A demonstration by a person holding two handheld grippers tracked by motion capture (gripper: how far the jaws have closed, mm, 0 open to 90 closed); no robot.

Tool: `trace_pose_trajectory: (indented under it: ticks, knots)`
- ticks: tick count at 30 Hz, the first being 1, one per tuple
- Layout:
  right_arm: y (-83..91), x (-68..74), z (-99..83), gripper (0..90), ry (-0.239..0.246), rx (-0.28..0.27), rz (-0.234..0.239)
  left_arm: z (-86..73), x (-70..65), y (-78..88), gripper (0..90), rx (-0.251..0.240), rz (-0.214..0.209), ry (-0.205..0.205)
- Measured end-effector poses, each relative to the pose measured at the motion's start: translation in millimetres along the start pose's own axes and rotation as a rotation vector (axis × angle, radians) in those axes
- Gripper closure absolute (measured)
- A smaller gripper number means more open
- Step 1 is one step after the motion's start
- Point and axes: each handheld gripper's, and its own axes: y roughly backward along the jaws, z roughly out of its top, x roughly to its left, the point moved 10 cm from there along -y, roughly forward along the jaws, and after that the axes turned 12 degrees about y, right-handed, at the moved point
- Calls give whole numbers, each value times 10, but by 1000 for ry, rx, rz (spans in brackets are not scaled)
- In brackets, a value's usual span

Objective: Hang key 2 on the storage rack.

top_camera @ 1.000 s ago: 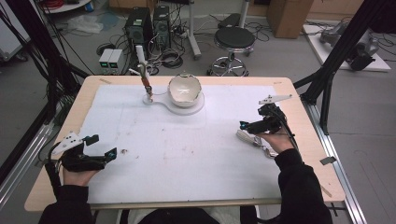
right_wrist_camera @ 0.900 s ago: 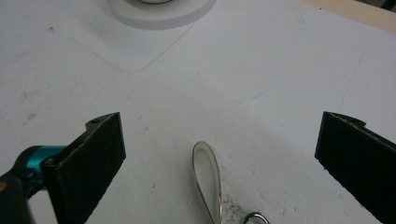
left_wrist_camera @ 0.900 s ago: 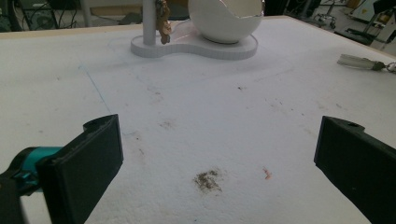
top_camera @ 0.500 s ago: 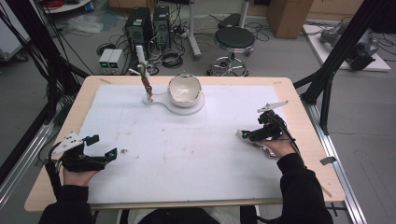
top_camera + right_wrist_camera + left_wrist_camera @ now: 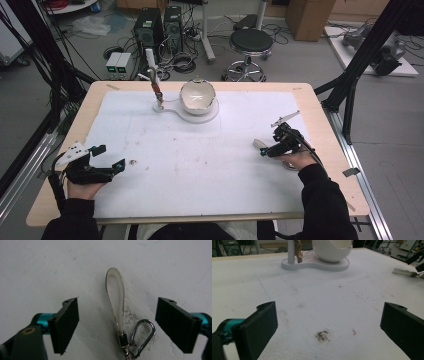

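Note:
A pale strap loop (image 5: 115,293) with a silver carabiner (image 5: 143,336) at its near end lies flat on the white mat. My right gripper (image 5: 117,315) hangs low over it, and its jaws have just been closing. The strap lies between them and neither pad touches it. From the high view, the right gripper (image 5: 266,151) sits at the table's right with the strap (image 5: 259,144) at its tips. My left gripper (image 5: 110,157) rests open at the front left with nothing between its jaws, and its own view shows it (image 5: 329,322) over bare mat.
A white bowl (image 5: 197,95) sits on a white stand (image 5: 172,107) at the back centre. A thin post (image 5: 156,92) on the stand has a small brown item hanging from it. A dark smudge (image 5: 322,335) marks the mat near the left gripper. The wooden table edge (image 5: 330,130) runs along the right.
My right gripper has come down and slightly nearer over the strap, and its jaws stand narrower than before. The left gripper has stayed where it was.

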Motion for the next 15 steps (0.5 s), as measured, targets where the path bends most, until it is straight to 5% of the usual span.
trace_pose_trajectory:
  ticks: [9, 15]
  knots:
    - [-104, 19, -124, 376, 32, 103, 8, -3, 0, -1, 17, 2, -1, 1]
    - [-105, -22, -178, 648, 40, 131, -32, -2, -4, -2, 17, 2, -4, 2]
